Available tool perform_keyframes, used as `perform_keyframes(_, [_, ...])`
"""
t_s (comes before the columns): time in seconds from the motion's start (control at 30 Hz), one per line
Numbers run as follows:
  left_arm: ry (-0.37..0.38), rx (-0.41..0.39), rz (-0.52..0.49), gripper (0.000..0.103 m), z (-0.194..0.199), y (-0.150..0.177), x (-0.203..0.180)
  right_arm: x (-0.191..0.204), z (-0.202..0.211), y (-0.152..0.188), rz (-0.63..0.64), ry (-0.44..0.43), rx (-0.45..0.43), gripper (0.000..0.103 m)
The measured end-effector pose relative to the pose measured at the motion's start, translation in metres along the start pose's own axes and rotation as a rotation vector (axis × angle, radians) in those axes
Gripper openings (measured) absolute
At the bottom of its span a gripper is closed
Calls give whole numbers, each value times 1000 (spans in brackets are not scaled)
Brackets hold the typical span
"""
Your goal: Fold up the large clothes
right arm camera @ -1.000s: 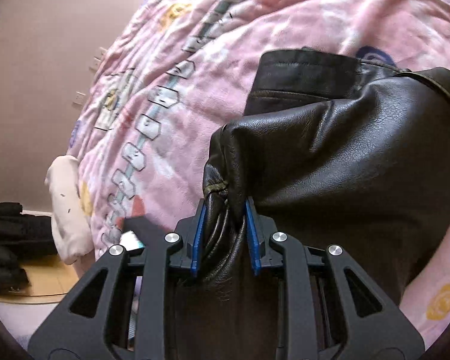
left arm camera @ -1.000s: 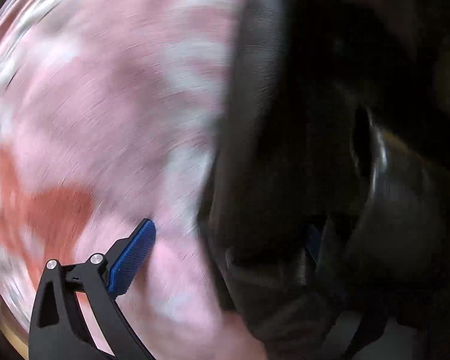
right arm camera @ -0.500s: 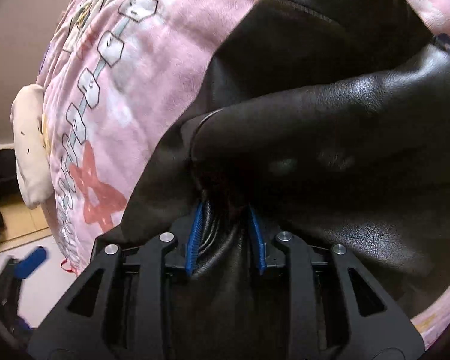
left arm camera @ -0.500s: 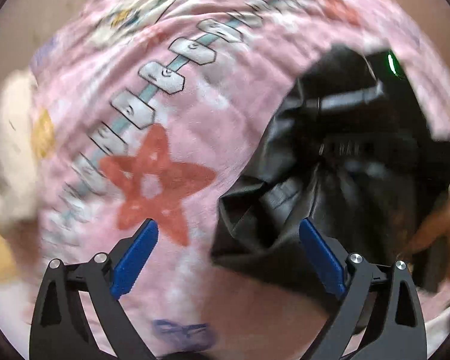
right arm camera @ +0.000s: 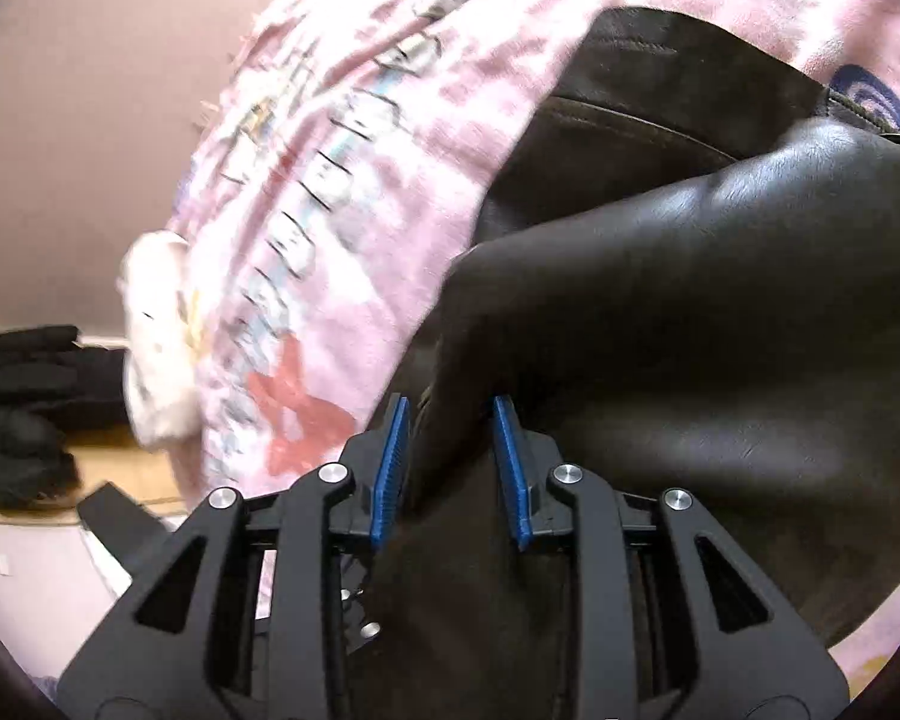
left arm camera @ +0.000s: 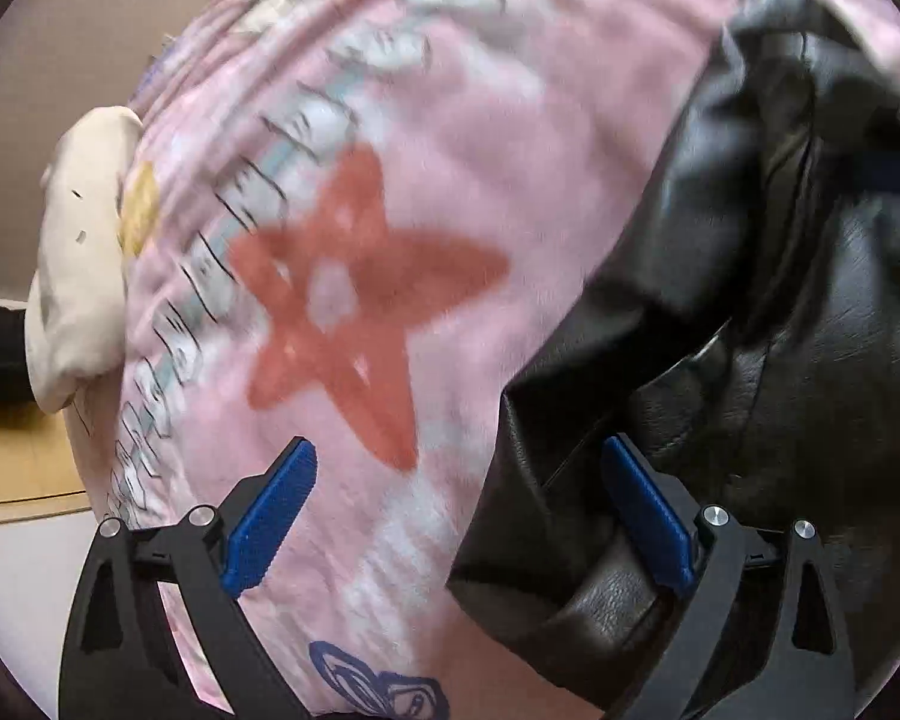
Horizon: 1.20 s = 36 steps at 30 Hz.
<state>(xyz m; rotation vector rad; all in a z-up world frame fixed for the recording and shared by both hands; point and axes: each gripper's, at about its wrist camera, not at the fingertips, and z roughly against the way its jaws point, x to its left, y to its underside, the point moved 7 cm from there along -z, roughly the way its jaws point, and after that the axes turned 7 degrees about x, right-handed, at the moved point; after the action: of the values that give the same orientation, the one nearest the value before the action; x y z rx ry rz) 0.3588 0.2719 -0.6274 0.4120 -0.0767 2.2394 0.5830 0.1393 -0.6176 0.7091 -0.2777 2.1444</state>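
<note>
A black leather jacket (left arm camera: 750,420) lies bunched on a pink patterned blanket (left arm camera: 510,150) that covers a bed. My left gripper (left arm camera: 459,450) hovers open above the jacket's left edge, with its left pad over the blanket near a red star and its right pad over the leather. In the right wrist view a thick fold of the jacket (right arm camera: 690,330) runs up between the blue pads of my right gripper (right arm camera: 450,405), which is shut on it. The rest of the jacket spreads to the right over the blanket (right arm camera: 360,210).
A cream cushion (left arm camera: 78,252) hangs at the bed's left edge; the right wrist view shows the cushion (right arm camera: 156,348) too. Dark clothes (right arm camera: 24,408) are piled on a wooden floor (left arm camera: 18,456) beside a plain wall. The blanket left of the jacket carries nothing else.
The left view swung from a blurred close look at the jacket to a higher view over the red star, jaws wide. The right gripper kept its fold and sank a little.
</note>
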Motion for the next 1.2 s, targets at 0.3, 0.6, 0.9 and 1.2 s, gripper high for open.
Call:
perform_keyframes(0.3, [-58,-60,-132,97,1,-9,-4,-61,115,69,-250,-252,-366,87])
perform_keyframes(0.6, [-91,-327,-173,95,116,-79,27,-157,99,181,-519,-169,-448,89])
perform_keyframes(0.9, [470,151,-430,95,19,-139,-51,-180,80,187,-528,-400,-465,89])
perform_keyframes(1.2, [573,199,-608,95,6,-116,-81,-196,64,176,-532,-509,-379,94])
